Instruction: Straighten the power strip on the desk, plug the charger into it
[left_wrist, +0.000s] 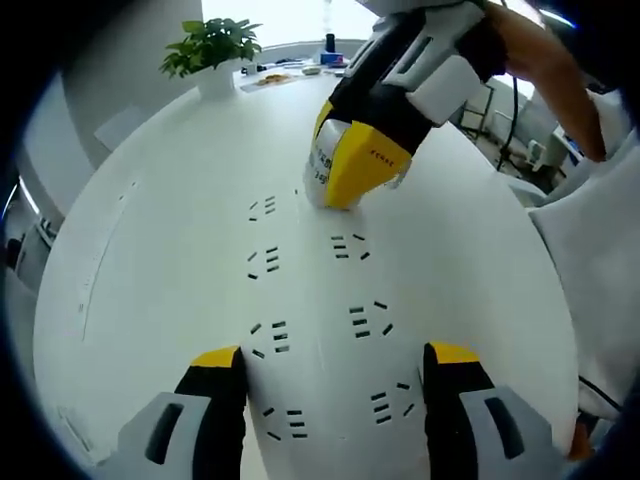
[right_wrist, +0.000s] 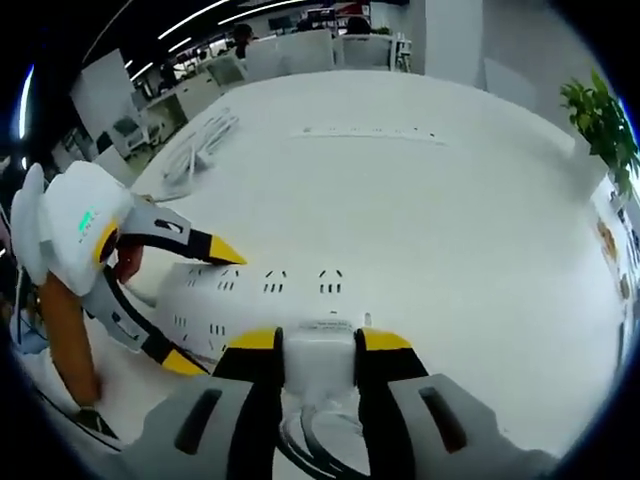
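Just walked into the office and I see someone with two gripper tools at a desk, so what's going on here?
A person is working at a white desk with a handheld gripper in each hand. The right gripper is shut on a white charger, holding it right at the power strip, over its sockets. The left gripper is open, its fingers straddling the near end of the strip as if steadying it. Whether the charger is seated yet is unclear. A potted plant stands at the desk's far edge.
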